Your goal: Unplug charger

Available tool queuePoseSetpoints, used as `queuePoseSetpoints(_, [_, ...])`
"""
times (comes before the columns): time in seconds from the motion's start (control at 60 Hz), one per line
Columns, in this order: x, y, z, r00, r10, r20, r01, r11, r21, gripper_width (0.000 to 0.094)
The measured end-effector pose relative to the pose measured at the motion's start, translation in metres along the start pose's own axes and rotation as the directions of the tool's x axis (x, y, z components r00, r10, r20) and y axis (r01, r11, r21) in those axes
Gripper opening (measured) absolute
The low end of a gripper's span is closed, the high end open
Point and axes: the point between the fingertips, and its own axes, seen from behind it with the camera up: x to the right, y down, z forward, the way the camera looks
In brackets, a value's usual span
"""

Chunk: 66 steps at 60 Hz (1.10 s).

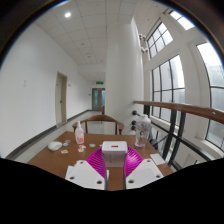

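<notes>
A white block-shaped charger (113, 152) stands on the brown wooden table (60, 155), right between my fingers. My gripper (113, 160) is shut on it. Both magenta pads (96, 160) press against its sides and bow outward around it. The charger's top face carries a small red mark. What the charger is plugged into is hidden beneath it and behind the fingers.
A small pink-white bottle (80, 133) and some small items (55, 146) sit to the left on the table. A clear bottle (141, 128) stands to the right. A wooden chair (100, 122) is behind the table and a wooden railing (185, 110) runs along the right.
</notes>
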Motion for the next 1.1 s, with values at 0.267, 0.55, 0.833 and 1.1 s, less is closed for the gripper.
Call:
queuePoseSetpoints(0.267, [0.025,0.132,-0.001,1.000,0.014,0.007,-0.011,0.948,-0.319,0.0232])
queuePoseSetpoints(0.55, [0.028,0.161,0.016,1.000,-0.009,0.009,0.011,0.918,-0.397,0.0330])
queuePoseSetpoints(0.833, [0.032,0.162,0.018,1.000,-0.003,0.006,0.006,0.917,-0.399,0.0764])
queuePoseSetpoints(1.1, [0.028,0.135,-0.039,0.999,0.025,0.036,-0.011,0.936,-0.351,0.0854])
